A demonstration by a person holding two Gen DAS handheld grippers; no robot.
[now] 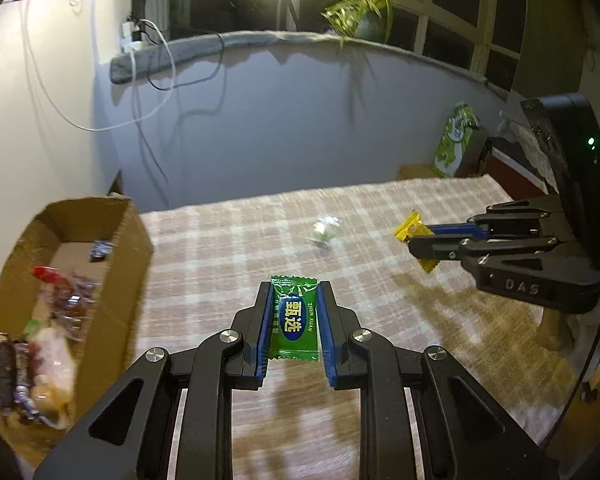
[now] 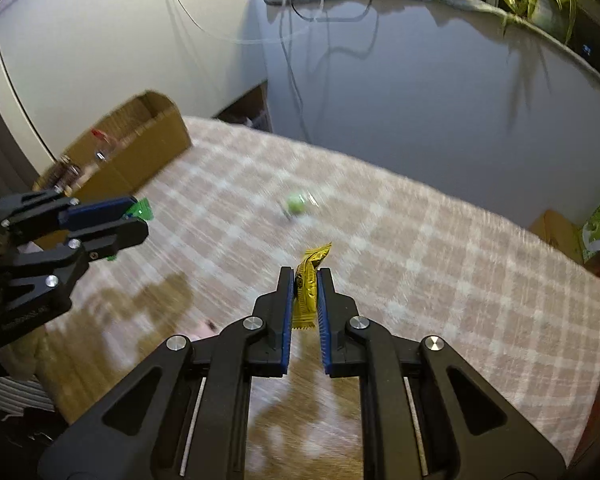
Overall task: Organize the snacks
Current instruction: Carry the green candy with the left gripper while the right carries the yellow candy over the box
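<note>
Your left gripper (image 1: 293, 322) has its blue pads pressed against both long edges of a green candy packet (image 1: 294, 320), holding it flat above the checked tablecloth (image 1: 228, 248) with its printed label facing up. Your right gripper (image 2: 305, 300) is narrowed onto a yellow candy packet (image 2: 308, 284), which stands on edge between the pads with its crimped end poking out past the fingertips. Just left of your left gripper sits an open cardboard box (image 1: 134, 240) that already contains several wrapped snacks (image 1: 60, 300); from your right gripper that box (image 2: 140, 152) lies further off to the left, beyond your other tool. Ahead of both grippers, in the space between them, a small clear-wrapped green candy (image 1: 324, 232) rests alone on the cloth, blurred in both views. Beyond the far table edge and to the right stands a green printed carton (image 1: 456, 140), and a potted plant (image 1: 360, 12) sits on the window ledge above it.
</note>
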